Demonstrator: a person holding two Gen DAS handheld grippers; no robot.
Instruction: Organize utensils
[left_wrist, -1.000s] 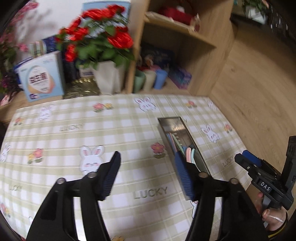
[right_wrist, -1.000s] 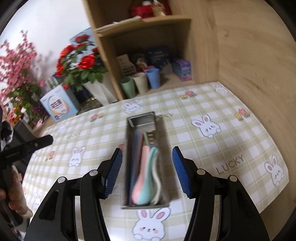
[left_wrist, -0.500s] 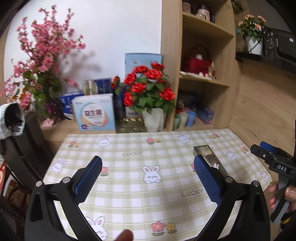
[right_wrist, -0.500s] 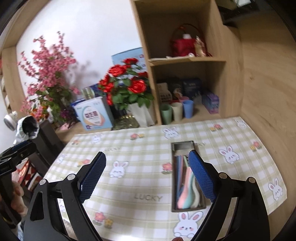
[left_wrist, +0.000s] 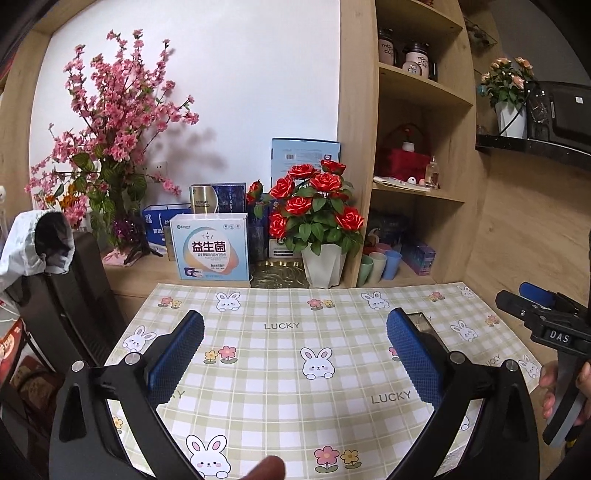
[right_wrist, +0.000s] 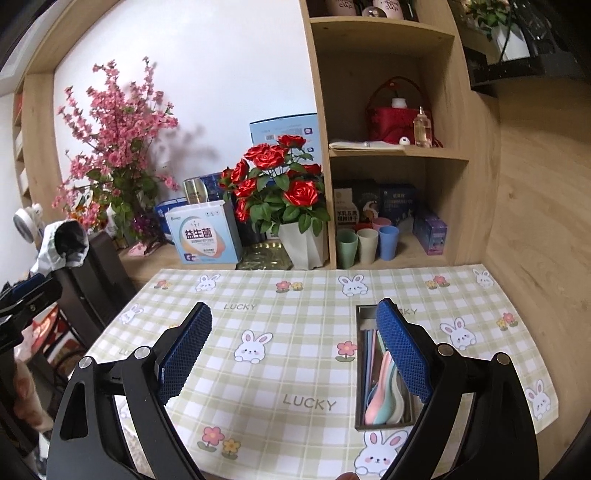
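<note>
A narrow metal tray (right_wrist: 362, 424) lies on the right side of the checked bunny tablecloth (right_wrist: 295, 369). It holds several pastel utensils (right_wrist: 382, 391), pink, blue, green and cream. My right gripper (right_wrist: 294, 350) is open and empty, held back above the table's front edge, its right finger over the tray. My left gripper (left_wrist: 295, 354) is open and empty above the table's front. Its right finger hides most of the tray (left_wrist: 424, 323). The right gripper also shows at the right edge of the left wrist view (left_wrist: 535, 314).
A white pot of red roses (right_wrist: 280, 192), a blue-and-white box (right_wrist: 203, 236), a pink blossom plant (right_wrist: 114, 147) and three cups (right_wrist: 365, 243) stand at the back. A wooden shelf unit (right_wrist: 391, 147) rises at back right. A dark chair (left_wrist: 66, 295) stands left.
Both grippers have pulled back and up from the table, away from the tray, and their jaws have opened wider. The utensils stay in the tray.
</note>
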